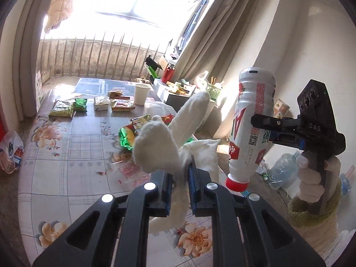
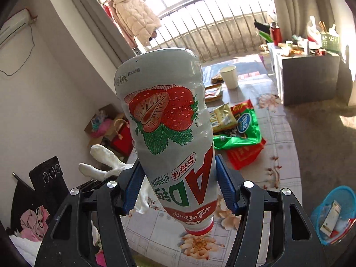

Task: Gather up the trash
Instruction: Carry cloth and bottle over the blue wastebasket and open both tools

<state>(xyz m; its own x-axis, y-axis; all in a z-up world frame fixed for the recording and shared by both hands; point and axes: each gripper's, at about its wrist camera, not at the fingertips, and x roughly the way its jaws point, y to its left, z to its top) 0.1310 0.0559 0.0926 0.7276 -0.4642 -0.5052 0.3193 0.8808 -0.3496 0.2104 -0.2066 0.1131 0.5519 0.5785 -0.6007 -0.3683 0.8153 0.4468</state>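
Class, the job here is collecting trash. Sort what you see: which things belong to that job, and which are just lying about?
Belongs to the job:
- strawberry drink bottle, cap down in the right gripper
- snack wrappers on the table
- blue basket holding rubbish

Just lying about:
- white socks, clamped in the left gripper
- red flask
- hanging coat

Paper cup [image 1: 141, 94] behind snack packets [image 1: 124, 105]

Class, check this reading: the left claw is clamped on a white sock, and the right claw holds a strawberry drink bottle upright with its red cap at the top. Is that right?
Not quite. The bottle is upside down: its red cap points downward, as the left wrist view shows. The rest stands: the left claw grips the white sock, and the right claw holds the bottle.
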